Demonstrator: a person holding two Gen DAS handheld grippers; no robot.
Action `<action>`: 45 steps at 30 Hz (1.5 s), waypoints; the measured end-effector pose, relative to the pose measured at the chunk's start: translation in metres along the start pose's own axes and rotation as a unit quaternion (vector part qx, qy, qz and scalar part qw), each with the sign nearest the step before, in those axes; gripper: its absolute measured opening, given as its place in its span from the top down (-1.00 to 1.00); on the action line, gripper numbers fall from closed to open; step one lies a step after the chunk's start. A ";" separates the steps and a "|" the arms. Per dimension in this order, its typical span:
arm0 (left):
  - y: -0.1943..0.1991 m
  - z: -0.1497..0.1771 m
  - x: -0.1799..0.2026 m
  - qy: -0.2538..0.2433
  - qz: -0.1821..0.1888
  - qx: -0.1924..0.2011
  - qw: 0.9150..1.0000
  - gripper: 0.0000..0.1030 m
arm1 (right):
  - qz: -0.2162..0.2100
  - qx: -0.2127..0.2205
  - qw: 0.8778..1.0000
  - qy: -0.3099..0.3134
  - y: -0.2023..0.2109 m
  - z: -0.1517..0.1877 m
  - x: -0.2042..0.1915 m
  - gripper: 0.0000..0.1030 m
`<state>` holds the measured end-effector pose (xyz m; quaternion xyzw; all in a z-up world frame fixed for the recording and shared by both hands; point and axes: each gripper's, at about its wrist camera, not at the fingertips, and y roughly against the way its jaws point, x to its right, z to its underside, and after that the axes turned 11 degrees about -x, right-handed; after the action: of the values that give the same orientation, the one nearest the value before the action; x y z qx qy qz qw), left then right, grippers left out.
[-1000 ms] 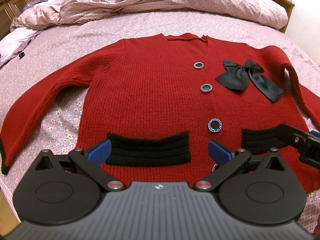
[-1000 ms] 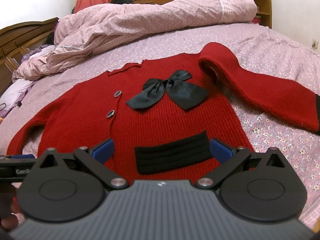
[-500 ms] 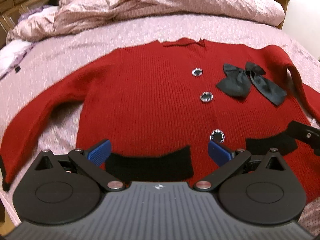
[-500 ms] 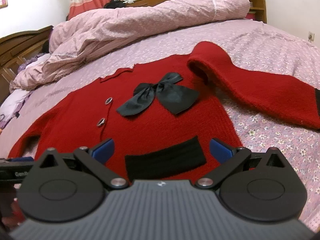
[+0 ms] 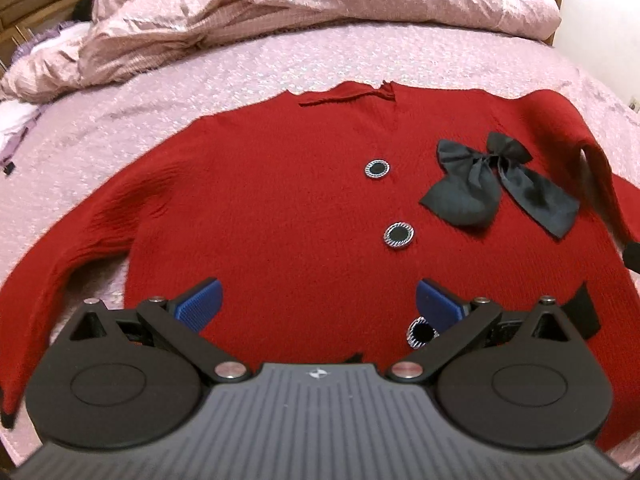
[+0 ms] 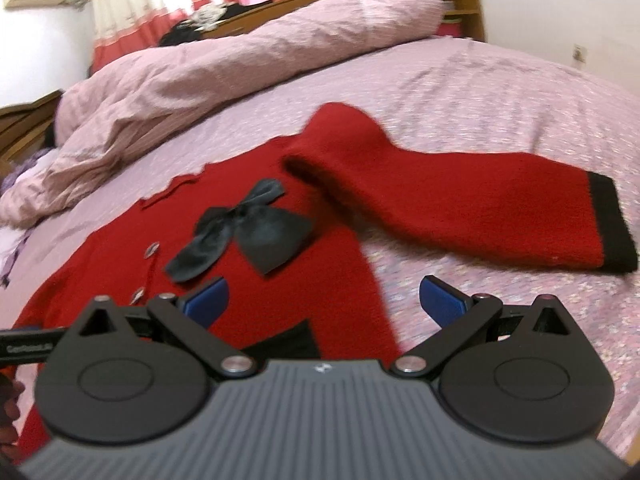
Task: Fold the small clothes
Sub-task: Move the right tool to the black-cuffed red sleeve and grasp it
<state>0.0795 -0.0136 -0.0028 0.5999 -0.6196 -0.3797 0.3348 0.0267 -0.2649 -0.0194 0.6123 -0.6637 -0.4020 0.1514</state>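
Red cardigan point(image 5: 280, 208) lies face up, flat on the bed point(image 5: 280, 64), sleeves spread. Both the left gripper point(image 5: 318, 304) and right gripper point(image 6: 324, 300) hover over the cardigan's hem, jaws spread, holding nothing. A clean fold probably needs each sleeve pinched near its cuff point(image 6: 612, 224) and drawn across the cardigan.

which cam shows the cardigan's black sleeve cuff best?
Right wrist: the black cuff at the end of the outstretched sleeve lies in full view on the bedspread. Left wrist shows only dark slivers at the frame edges, far less clear.
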 end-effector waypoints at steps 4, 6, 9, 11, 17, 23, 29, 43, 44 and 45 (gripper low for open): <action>-0.013 -0.010 0.006 0.009 0.005 -0.008 1.000 -1.00 | 0.013 0.004 1.000 -0.027 -0.005 -0.008 0.019 -1.00; -0.023 -0.015 0.008 0.015 0.009 -0.015 1.000 -1.00 | 0.015 0.002 0.999 -0.044 -0.008 -0.010 0.031 -1.00; -0.036 -0.020 0.012 0.019 0.018 -0.031 0.999 -1.00 | 0.019 -0.003 0.996 -0.088 -0.015 -0.012 0.052 -1.00; -0.045 -0.022 0.014 0.020 0.018 -0.041 0.999 -1.00 | 0.027 0.000 0.994 -0.104 -0.017 -0.013 0.061 -1.00; -0.055 -0.024 0.021 0.014 0.011 -0.052 0.999 -1.00 | 0.021 -0.003 0.989 -0.148 -0.026 -0.016 0.084 -1.00; -0.058 -0.022 0.019 0.011 0.016 -0.055 0.998 -1.00 | 0.015 0.015 0.986 -0.168 -0.034 -0.018 0.089 -1.00; -0.059 -0.021 0.021 0.013 0.012 -0.054 0.998 -1.00 | -0.008 0.041 0.978 -0.202 -0.037 -0.027 0.101 -1.00; -0.060 -0.025 0.021 0.017 0.013 -0.063 0.998 -1.00 | -0.021 0.051 0.965 -0.257 -0.053 -0.033 0.115 -1.00; -0.061 -0.025 0.021 0.018 0.013 -0.064 0.998 -1.00 | -0.024 0.052 0.964 -0.259 -0.052 -0.032 0.117 -1.00; -0.061 -0.025 0.021 0.018 0.013 -0.063 0.998 -1.00 | -0.029 0.051 0.964 -0.260 -0.052 -0.032 0.118 -1.00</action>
<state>0.1300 -0.0361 -0.0443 0.5761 -0.5958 -0.4034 0.3878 0.0608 -0.3827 -0.0708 0.5126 -0.6819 -0.5171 -0.0695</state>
